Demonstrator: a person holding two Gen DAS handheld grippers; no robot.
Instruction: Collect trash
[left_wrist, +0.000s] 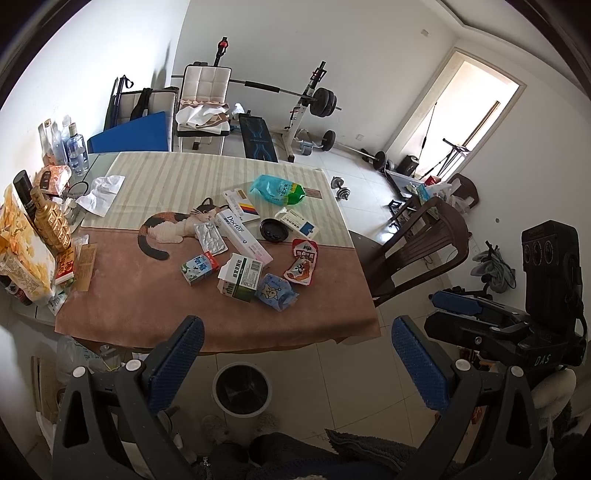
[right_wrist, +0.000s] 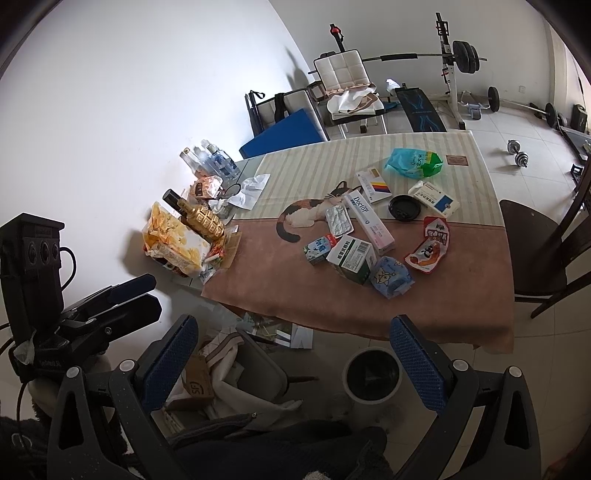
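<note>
Hovering spread and empty, well back from the table (left_wrist: 122, 306): left gripper (left_wrist: 295, 354), right gripper (right_wrist: 291, 354). Nothing collected yet, apparently; trash bin (left_wrist: 242, 391) on the floor looking empty, cartons, wrappers, blister pack (left_wrist: 211, 238), black lid (left_wrist: 274, 229) all still scattered across the tablecloth.

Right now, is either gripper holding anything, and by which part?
Nothing is held. The left gripper and right gripper are both open, empty, short of the table.

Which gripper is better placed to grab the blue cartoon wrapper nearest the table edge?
Probably the right gripper, narrowly. Both are open and back from the table. The blue cartoon wrapper sits right of the trash pile, nearer the right gripper's side than the left gripper.
</note>
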